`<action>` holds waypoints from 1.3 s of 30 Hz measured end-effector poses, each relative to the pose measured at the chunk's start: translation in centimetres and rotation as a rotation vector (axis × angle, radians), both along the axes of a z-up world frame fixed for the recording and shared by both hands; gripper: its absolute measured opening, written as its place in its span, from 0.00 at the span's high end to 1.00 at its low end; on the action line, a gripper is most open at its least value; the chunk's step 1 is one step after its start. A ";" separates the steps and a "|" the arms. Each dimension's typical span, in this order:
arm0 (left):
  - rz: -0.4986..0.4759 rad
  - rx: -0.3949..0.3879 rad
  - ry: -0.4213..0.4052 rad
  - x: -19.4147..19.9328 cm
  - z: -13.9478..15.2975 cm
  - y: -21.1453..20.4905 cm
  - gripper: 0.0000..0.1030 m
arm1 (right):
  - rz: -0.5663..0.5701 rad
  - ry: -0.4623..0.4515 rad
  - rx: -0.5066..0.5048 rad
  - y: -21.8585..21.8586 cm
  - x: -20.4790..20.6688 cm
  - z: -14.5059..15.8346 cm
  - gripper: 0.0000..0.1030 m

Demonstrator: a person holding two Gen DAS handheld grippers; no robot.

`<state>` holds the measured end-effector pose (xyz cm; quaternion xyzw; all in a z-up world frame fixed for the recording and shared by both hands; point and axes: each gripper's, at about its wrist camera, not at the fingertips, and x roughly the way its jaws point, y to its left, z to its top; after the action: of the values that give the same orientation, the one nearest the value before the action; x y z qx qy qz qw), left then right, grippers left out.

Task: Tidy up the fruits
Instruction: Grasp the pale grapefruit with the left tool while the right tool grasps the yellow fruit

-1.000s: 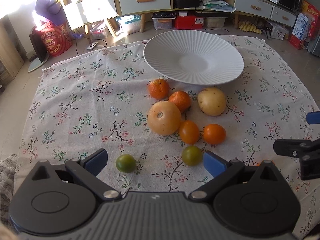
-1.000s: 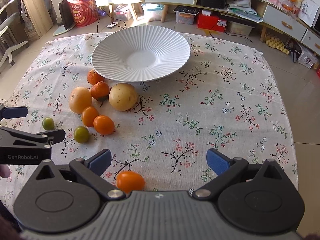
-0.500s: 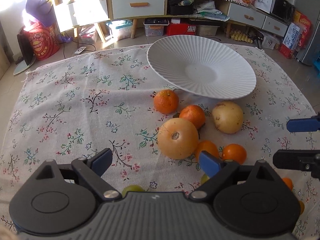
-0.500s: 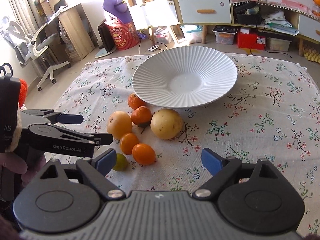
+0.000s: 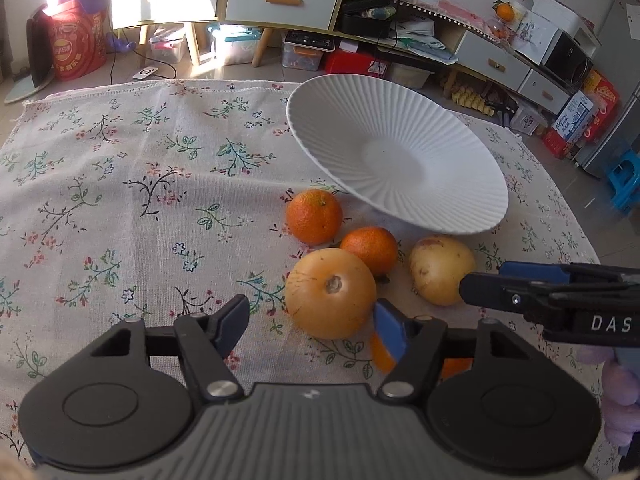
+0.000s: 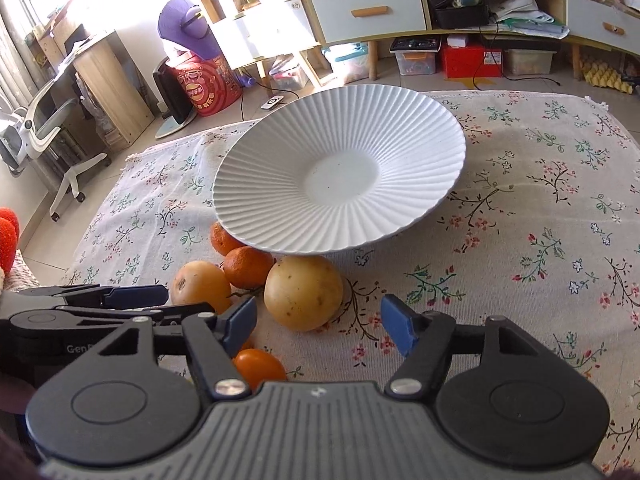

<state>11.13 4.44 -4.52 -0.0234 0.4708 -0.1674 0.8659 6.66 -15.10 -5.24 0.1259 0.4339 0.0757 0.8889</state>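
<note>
Left wrist view, left gripper (image 5: 312, 326) jaws just closing, nothing gripped, small orange fruit (image 5: 378, 354) half hidden behind its right pad, right gripper (image 6: 318, 320) likewise unclenched, white plate (image 6: 280, 216) ahead, bare floral cloth (image 5: 120, 200) left.

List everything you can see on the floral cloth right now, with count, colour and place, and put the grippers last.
plate: one, white, ribbed, back centre of the cloth, holding nothing
mandarins: two, orange, at the plate's near-left rim
large round fruit: one, yellow-orange, nearest the left hand-held gripper
pale round fruit: one, yellow, under the plate's near rim
small fruit: at least one, orange, partly hidden
left hand-held gripper: black, blue pads, gripping nothing
right hand-held gripper: same, gripping nothing
</note>
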 end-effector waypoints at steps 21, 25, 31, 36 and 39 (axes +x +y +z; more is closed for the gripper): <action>-0.036 0.029 -0.024 1.3 -1.1 -1.1 0.62 | -0.089 0.069 0.105 0.4 2.3 -1.0 0.51; -0.046 0.046 -0.034 1.1 -1.0 -1.6 0.67 | -0.093 0.078 0.093 0.5 2.5 -1.1 0.55; -0.031 0.039 -0.013 1.2 -0.8 -1.7 0.78 | -0.087 0.082 0.076 0.7 2.3 -0.9 0.56; -0.022 0.027 0.012 1.3 -0.7 -1.5 0.79 | -0.082 0.095 0.073 0.5 2.0 -0.7 0.56; -0.022 0.015 0.024 1.2 -0.6 -1.3 0.79 | -0.085 0.098 0.077 0.1 1.8 -0.5 0.56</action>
<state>12.35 3.13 -5.09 -0.0138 0.4826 -0.1729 0.8585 8.43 -15.01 -5.75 0.1819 0.4678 0.0483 0.8635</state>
